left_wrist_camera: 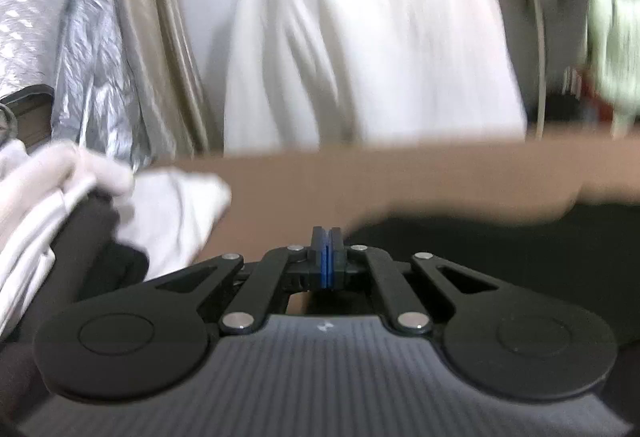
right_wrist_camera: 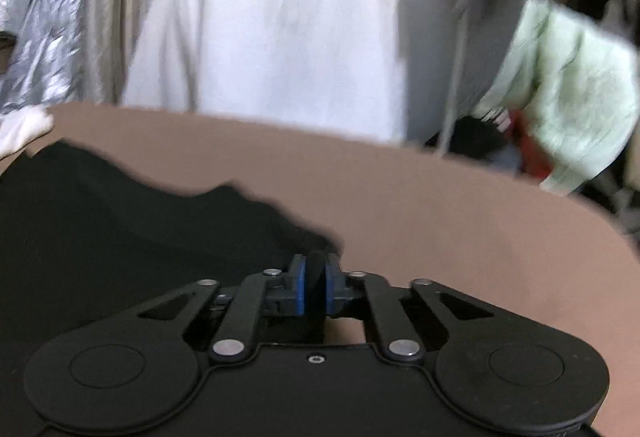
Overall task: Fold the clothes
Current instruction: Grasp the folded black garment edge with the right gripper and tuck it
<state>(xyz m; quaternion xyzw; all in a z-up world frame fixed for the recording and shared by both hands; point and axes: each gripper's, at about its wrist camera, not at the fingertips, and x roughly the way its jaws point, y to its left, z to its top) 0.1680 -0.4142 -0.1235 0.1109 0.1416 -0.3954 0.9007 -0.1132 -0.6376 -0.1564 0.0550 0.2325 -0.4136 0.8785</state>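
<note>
A black garment (right_wrist_camera: pixel 120 237), soft and matte, lies rumpled on the smooth brown tabletop (right_wrist_camera: pixel 440 217), spreading left from the right claw (right_wrist_camera: pixel 315 289), which is pinched on its near right edge. The left claw (left_wrist_camera: pixel 327 257) is fully closed with nothing visible between its blue pads; the cloth lies just to its right

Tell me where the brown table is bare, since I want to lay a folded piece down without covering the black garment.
The brown table is bare between the black garment and the far edge, widening to the right of the right gripper. It is crowded at the near left under the garment, and at the far left corner, where a gloved hand rests.
</note>
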